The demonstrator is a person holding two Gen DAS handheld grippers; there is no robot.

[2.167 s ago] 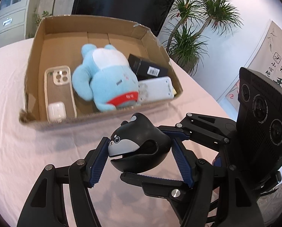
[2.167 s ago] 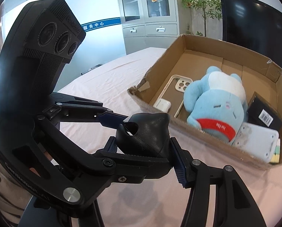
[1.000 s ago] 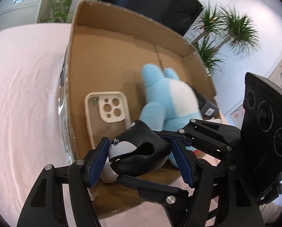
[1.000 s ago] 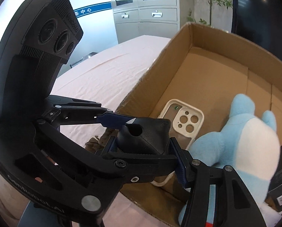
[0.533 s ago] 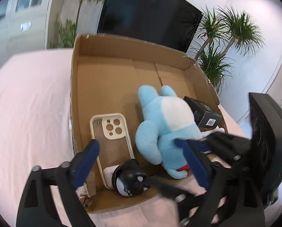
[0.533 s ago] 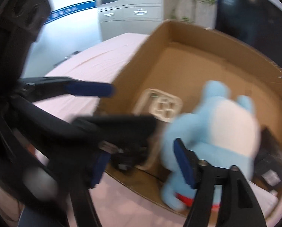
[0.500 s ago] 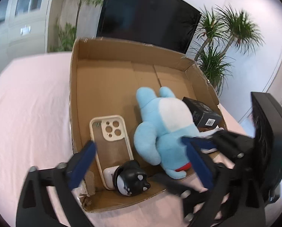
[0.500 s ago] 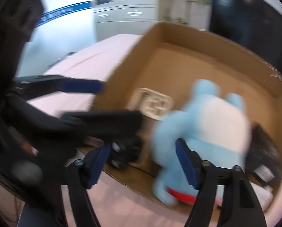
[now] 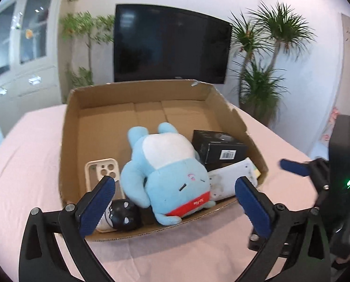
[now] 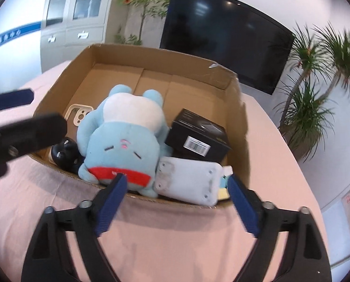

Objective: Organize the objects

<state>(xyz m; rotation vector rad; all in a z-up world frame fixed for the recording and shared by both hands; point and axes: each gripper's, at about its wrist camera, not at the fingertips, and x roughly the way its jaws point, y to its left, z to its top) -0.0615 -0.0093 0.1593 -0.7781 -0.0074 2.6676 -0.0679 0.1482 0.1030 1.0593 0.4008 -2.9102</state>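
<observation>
Both my claws are empty, the left gripper (image 9: 175, 196) spread wide, the right gripper (image 10: 177, 192) opening; a careless sweep could catch the cardboard box's (image 9: 151, 231) near wall and tip the black whale toy (image 9: 124, 215) out.

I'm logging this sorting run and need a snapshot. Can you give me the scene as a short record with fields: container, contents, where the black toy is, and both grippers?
container: open cardboard box on a pink tablecloth
contents: blue plush, black carton, phone case, white device, black toy
black toy place: near left corner of the box, beside the plush
left gripper: open, nothing between the jaws
right gripper: jaws opening, nothing between them
</observation>
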